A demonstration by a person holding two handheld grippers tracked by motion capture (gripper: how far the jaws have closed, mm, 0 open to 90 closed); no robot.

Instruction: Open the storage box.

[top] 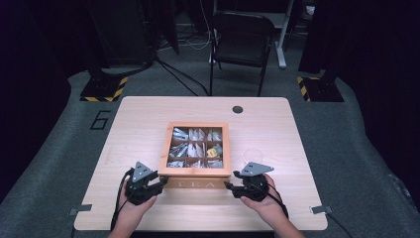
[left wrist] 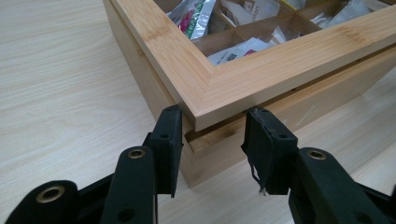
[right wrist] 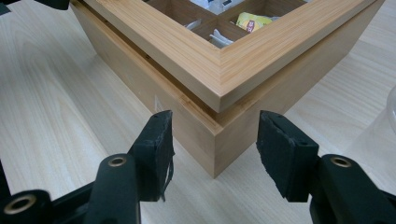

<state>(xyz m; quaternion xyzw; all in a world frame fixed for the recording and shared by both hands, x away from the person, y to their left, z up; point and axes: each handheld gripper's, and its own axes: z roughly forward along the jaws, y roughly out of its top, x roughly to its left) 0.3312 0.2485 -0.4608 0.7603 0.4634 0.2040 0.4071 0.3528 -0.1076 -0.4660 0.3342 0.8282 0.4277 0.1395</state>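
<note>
The wooden tea box (top: 196, 148) sits at the centre of the tabletop (top: 138, 119), toward your edge, with "TEA" lettered on its near face. Its framed lid (left wrist: 205, 88) is down, resting on the body with a thin gap visible at the near corners. Through the lid you can see a grid of compartments holding tea sachets (top: 195, 135), including a yellow one (right wrist: 252, 21) in a near-right compartment.

Your left gripper (top: 159, 184) is at the box's near-left corner. Its jaws are spread, one on each side of the corner, at the level of the lid seam.

Your right gripper (top: 231, 185) is at the near-right corner. Its jaws are spread, flanking the corner, apart from the wood.

A clear plastic cup (top: 252, 153) stands just right of the box. A folding chair (top: 242, 37) stands beyond the far edge.
</note>
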